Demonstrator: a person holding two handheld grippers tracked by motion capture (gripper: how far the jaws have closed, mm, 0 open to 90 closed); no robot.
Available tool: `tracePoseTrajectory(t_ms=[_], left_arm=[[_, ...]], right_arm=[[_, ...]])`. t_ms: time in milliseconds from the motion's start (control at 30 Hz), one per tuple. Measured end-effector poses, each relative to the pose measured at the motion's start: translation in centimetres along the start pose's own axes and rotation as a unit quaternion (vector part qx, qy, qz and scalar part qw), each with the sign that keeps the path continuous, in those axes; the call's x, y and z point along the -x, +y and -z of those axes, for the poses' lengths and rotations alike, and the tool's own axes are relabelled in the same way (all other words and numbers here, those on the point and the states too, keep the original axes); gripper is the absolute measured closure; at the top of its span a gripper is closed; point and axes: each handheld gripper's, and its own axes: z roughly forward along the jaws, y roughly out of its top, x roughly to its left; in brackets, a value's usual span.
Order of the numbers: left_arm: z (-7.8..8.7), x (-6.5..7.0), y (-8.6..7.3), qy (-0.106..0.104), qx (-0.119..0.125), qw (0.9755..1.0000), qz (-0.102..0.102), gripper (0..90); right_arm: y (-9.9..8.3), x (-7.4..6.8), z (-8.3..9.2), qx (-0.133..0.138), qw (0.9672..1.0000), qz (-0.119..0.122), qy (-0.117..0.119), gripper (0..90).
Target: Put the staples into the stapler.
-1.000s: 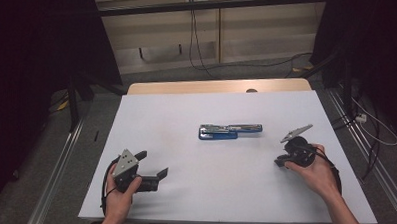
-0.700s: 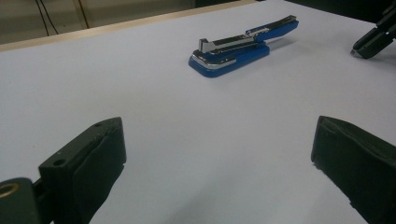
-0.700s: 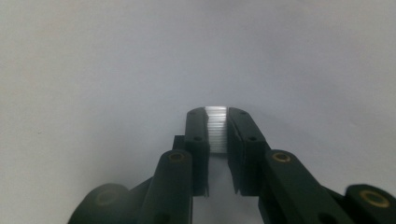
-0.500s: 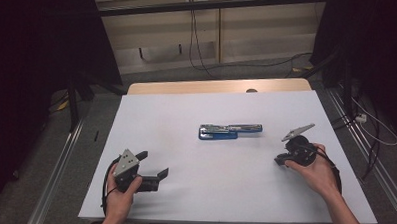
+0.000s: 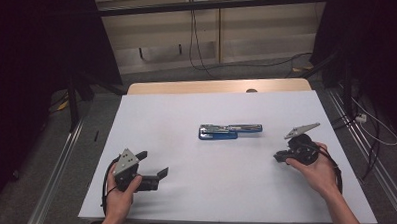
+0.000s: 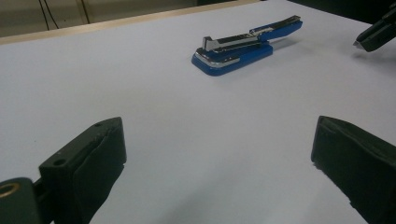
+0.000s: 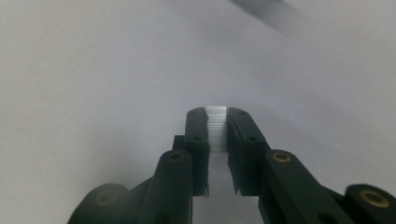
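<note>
Fingers of the right gripper pinch a small white strip of staples, left gripper gapes wide, open blue-and-chrome stapler lies ahead between them — I'd line the strip up with the tray.

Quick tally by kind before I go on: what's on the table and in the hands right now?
Staplers, blue, opened out flat: 1
Staple strips, clamped in the right gripper: 1
Grippers: 2, including the left gripper
Total: 4
</note>
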Motion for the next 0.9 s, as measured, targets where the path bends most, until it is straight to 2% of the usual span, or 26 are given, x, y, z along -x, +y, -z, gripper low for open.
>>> tracePoseTrajectory(t_ms=[200,367,667,900], left_arm=[[-0.2,0.1,0.1,-0.007,0.0,1.0,-0.002,4.0],[-0.3,0.2,0.2,-0.01,0.0,0.9999,-0.008,4.1],[0.2,0.2,0.3,-0.003,0.02,0.9998,-0.009,4.8],[-0.2,0.1,0.2,-0.004,0.012,0.9999,-0.003,4.7]], right_arm=[[0.3,-0.2,0.2,0.021,0.9997,0.012,-0.006,79.5],[0.6,-0.3,0.3,0.036,0.9993,0.01,-0.005,79.5],[1.9,-0.5,0.2,0.071,0.9971,0.026,0.006,79.5],[2.9,-0.8,0.0,0.084,0.9958,0.037,0.008,79.5]])
